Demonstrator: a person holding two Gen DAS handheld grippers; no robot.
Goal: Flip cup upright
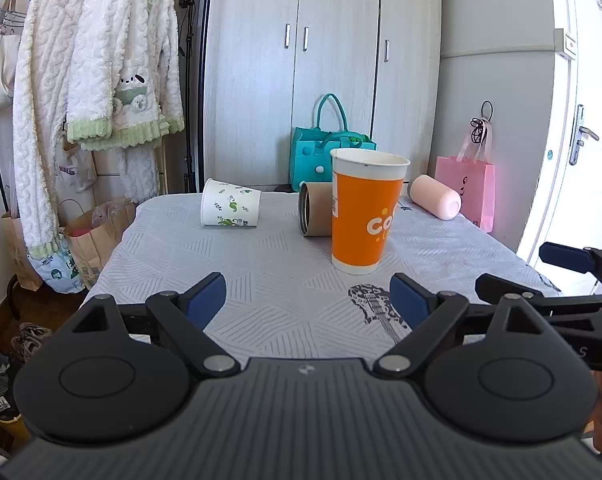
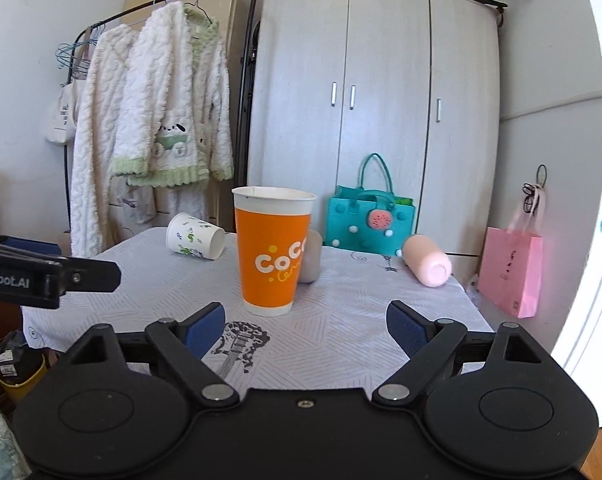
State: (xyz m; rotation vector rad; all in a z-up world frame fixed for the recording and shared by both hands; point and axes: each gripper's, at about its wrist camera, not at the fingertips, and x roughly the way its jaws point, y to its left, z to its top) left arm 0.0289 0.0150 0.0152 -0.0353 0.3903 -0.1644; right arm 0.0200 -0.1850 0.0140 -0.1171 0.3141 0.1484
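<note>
An orange paper cup (image 1: 363, 210) stands upright on the table; it also shows in the right wrist view (image 2: 272, 250). A white cup with green leaves (image 1: 229, 208) (image 2: 195, 236) lies on its side at the far left. A brown cup (image 1: 315, 209) lies on its side behind the orange one, mostly hidden in the right wrist view (image 2: 312, 255). A pink cup (image 1: 435, 195) (image 2: 427, 259) lies on its side at the far right. My left gripper (image 1: 307, 300) is open and empty, short of the orange cup. My right gripper (image 2: 305, 326) is open and empty, just right of the orange cup's base.
The table (image 1: 261, 264) has a grey patterned cloth with a guitar print (image 1: 375, 306). A teal bag (image 1: 327, 148) and a pink bag (image 1: 471, 184) stand behind it, by a wardrobe (image 1: 321, 60). A clothes rack with robes (image 1: 93, 80) is at the left.
</note>
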